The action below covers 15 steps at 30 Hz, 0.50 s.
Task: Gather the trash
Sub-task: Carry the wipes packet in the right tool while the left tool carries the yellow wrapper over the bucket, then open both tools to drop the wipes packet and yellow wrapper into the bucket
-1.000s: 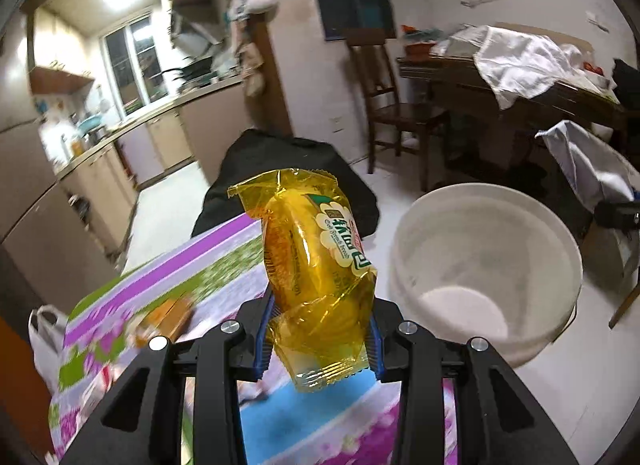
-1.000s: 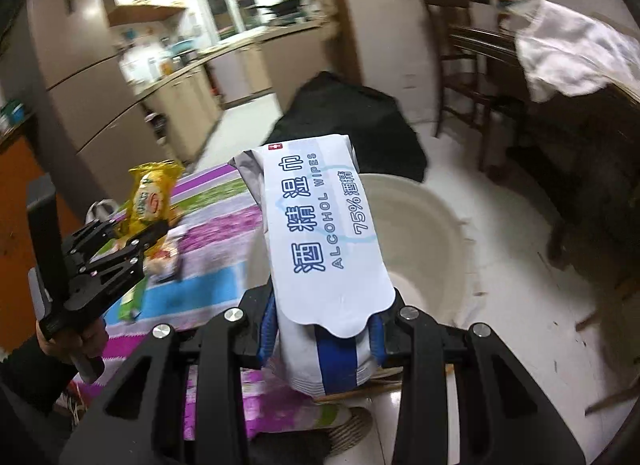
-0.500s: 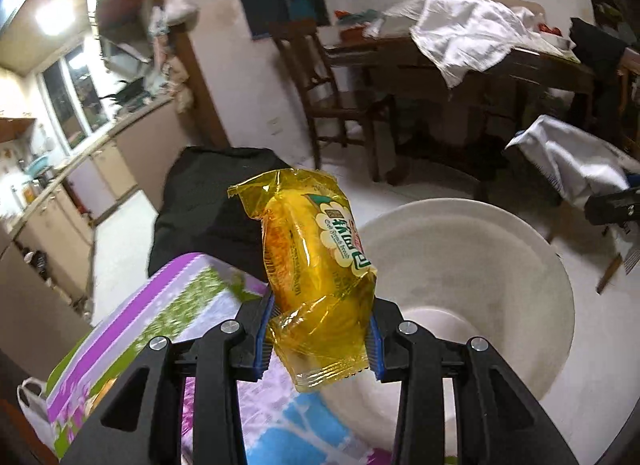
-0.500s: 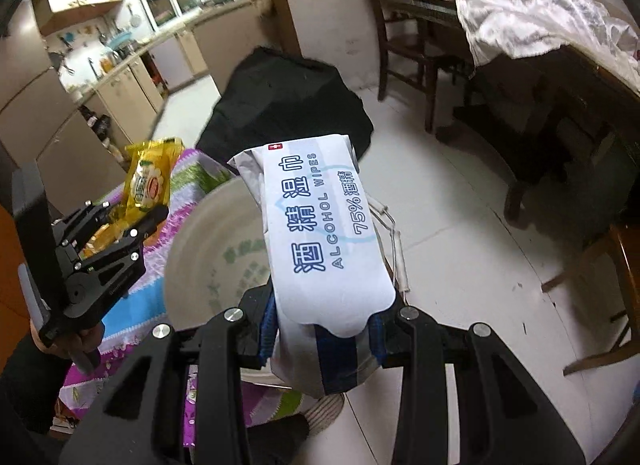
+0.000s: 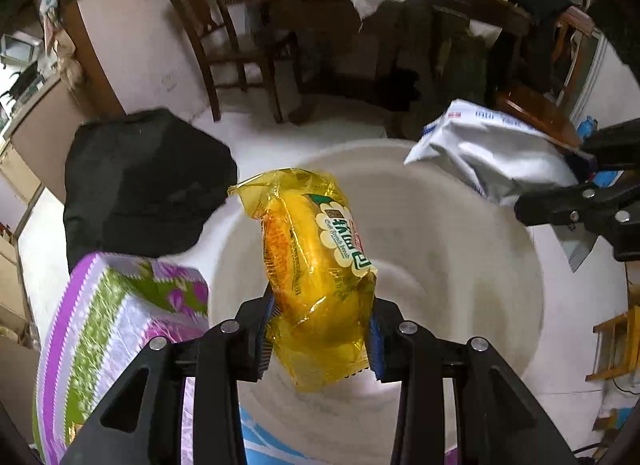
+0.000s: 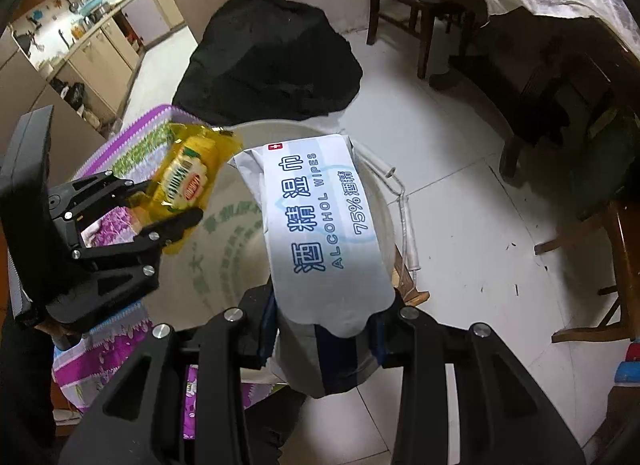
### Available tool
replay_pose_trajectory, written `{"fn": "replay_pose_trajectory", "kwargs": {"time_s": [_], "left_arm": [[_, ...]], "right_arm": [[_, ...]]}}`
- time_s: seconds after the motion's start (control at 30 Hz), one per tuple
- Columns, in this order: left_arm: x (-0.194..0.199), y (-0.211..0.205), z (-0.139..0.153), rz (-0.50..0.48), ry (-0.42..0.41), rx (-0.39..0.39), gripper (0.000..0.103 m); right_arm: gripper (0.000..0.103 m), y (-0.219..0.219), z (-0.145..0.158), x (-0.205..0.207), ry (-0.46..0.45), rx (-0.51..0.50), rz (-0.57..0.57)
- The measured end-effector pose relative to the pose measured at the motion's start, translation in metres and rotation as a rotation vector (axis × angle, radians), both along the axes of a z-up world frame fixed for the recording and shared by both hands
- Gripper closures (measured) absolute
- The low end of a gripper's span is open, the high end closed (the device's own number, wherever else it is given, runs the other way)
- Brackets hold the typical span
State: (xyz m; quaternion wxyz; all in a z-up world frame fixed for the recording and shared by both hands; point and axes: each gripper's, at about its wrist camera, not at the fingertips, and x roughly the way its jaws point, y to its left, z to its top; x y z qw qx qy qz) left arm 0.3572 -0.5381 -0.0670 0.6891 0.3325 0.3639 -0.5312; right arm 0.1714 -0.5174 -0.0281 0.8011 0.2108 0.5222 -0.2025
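Because both pieces of trash are bound for the white bucket (image 5: 460, 265), each claw hangs tilted down over its mouth. The left claw (image 5: 320, 329) is clenched on the lower end of a yellow snack wrapper (image 5: 316, 257), so most of the wrapper stands free above the pads, clear to fall. The right claw (image 6: 326, 329) grips a wipes pack (image 6: 320, 221) the same way, low down. Beside the bucket sits the desk (image 5: 116, 325) with its flowered cloth, and behind it lies a black bag (image 6: 268, 57). Neither piece is in the bucket yet; releasing looks like the next step.
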Motion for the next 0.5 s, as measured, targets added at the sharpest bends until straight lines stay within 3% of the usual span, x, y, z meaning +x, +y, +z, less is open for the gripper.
{"fn": "replay_pose_trajectory", "kwargs": {"time_s": [0.2, 0.5], "left_arm": [[0.008, 0.005, -0.012, 0.029, 0.022, 0.014, 0.065], [0.012, 0.025, -0.015, 0.026, 0.017, 0.018, 0.064]], "right_arm": [[0.069, 0.008, -0.014, 0.016, 0.059, -0.003, 0.035], [0.067, -0.002, -0.018, 0.033, 0.078, 0.014, 0.034]]}}
